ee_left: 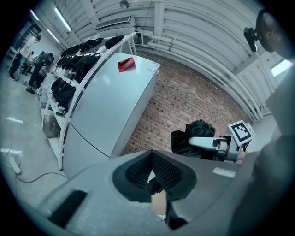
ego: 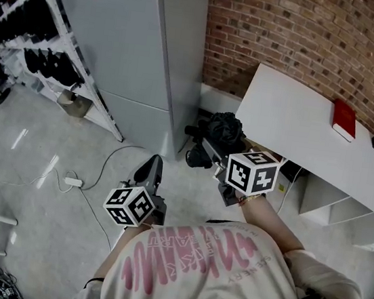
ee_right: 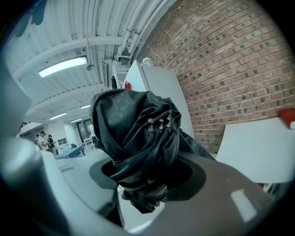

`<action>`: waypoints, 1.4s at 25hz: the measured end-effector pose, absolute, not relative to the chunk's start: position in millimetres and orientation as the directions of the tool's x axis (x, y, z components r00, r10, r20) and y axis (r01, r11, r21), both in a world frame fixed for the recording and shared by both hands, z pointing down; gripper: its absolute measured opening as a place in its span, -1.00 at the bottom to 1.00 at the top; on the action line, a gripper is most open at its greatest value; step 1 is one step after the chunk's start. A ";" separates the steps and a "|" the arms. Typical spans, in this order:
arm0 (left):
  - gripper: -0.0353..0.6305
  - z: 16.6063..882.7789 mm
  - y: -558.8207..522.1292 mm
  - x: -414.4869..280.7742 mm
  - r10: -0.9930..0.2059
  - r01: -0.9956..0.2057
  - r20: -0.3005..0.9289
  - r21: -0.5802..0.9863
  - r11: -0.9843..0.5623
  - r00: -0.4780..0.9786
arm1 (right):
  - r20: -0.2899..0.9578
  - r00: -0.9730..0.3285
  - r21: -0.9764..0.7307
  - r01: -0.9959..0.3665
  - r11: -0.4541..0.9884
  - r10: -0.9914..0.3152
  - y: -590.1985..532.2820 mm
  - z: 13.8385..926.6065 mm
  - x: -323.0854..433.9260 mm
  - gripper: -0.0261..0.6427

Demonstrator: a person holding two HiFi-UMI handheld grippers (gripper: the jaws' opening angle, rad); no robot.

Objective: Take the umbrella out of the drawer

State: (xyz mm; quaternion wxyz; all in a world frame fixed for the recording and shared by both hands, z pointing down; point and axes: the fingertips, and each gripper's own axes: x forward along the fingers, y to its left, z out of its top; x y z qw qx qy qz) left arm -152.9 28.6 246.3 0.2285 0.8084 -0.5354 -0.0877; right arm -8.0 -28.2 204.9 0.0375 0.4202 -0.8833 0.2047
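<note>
Right hand-held gripper (ee_right: 146, 177) clamps umbrella (ee_right: 122, 115) | rib tips (ee_right: 159, 122) its view only | left hand-held gripper (ee_left: 151, 161) together

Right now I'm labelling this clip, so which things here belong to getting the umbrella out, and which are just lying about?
Job: black umbrella, clamped in the right gripper.
Lying about: red book on the white table; power strip on the floor; grey cabinet; black bags on shelves.

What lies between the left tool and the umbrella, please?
Nothing stands there: in the head view, only bare grey floor shows between the left tool and the umbrella.
</note>
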 end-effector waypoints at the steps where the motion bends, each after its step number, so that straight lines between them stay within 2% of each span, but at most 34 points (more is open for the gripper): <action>1: -0.88 244.0 26.9 -148.5 -0.908 -0.830 0.104 0.458 -0.319 0.407 | 0.236 -0.650 -0.331 -0.753 0.569 -0.723 -29.7 203.5 -4.9 -0.17; 9: -0.88 230.7 14.6 -136.4 -0.930 -0.855 0.088 0.433 -0.287 0.357 | 0.235 -0.691 -0.326 -0.718 0.615 -0.683 -42.8 197.9 -1.8 -0.17; 24: -0.88 229.6 -1.4 -62.8 -0.949 -0.874 0.103 0.430 -0.227 0.298 | 0.299 -0.742 -0.324 -0.670 0.668 -0.600 -64.2 210.3 54.2 -0.17; 35: -0.88 232.9 -7.5 -38.2 -0.964 -0.889 0.108 0.423 -0.177 0.243 | 0.321 -0.760 -0.321 -0.648 0.690 -0.565 -78.0 223.2 80.1 -0.17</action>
